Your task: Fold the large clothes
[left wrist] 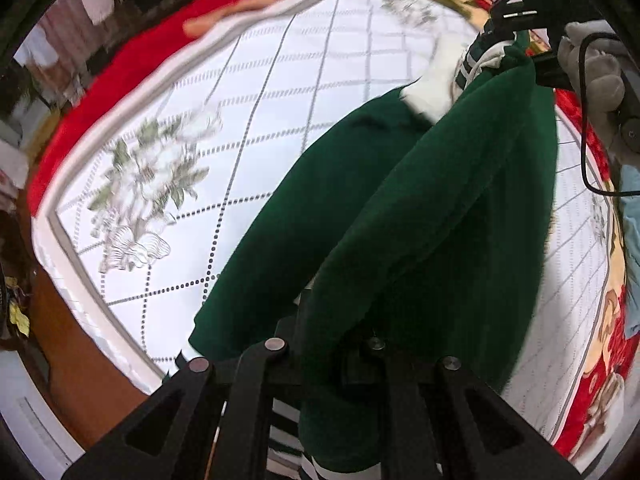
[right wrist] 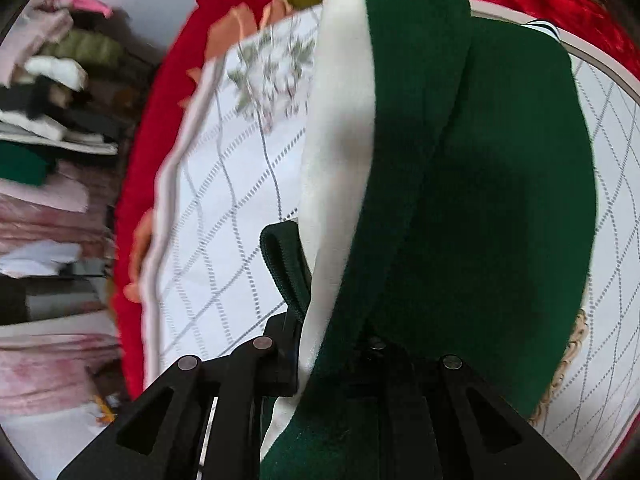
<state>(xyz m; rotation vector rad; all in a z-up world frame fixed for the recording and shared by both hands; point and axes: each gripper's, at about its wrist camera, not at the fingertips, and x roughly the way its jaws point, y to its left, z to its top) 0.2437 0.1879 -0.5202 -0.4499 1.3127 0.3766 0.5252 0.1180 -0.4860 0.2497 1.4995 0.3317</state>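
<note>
Both grippers, left (left wrist: 320, 344) and right (right wrist: 320, 340), clamp the green garment (left wrist: 400, 208); it stretches lengthwise between their fingers, above the bed (left wrist: 280, 80).

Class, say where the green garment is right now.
The green garment hangs lifted over the white quilted bedcover, stretched between the left gripper near the camera and the right gripper at upper right.

Garment (left wrist: 420, 208) betw. both tongs, above bed (left wrist: 280, 92)
</note>
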